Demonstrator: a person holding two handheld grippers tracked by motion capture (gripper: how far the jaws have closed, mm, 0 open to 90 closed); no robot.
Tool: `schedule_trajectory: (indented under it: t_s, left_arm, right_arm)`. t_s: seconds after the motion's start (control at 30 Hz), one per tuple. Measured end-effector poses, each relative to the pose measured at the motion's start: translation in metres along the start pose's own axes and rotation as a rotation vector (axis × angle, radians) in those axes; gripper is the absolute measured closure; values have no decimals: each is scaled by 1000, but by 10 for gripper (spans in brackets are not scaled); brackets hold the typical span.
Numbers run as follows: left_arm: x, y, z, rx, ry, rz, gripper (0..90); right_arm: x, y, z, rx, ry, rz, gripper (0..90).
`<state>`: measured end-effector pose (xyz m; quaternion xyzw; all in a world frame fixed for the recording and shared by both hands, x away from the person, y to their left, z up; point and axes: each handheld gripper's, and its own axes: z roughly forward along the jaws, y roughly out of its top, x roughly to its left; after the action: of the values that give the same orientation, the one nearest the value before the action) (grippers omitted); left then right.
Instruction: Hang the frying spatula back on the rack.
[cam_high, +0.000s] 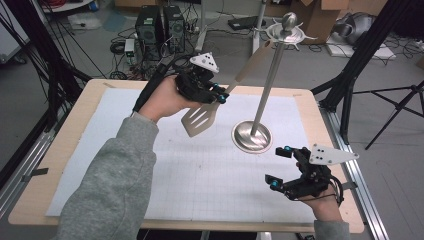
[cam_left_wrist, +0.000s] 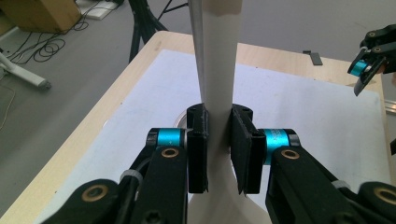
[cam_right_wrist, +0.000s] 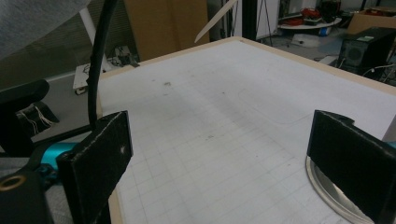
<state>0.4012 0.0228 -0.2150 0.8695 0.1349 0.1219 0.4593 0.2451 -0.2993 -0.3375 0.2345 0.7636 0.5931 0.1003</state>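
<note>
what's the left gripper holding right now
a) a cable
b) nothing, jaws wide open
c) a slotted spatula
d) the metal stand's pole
c: the left gripper has its jaws closed on the slotted spatula, gripping its handle above the mat, apart from the metal stand.

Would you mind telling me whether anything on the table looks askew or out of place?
Nothing stands out. The metal stand sits upright on the white mat, and the left gripper holds the slotted spatula above the mat, handle pointing up toward the stand's top.
</note>
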Motion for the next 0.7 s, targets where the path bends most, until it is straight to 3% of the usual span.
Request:
schedule_trajectory:
  t_s: [0.7]
  left_arm:
    - [-1,2,18,14,5,4,770]
  right_arm:
    - [1,-1,-2,-1,-4,0,57]
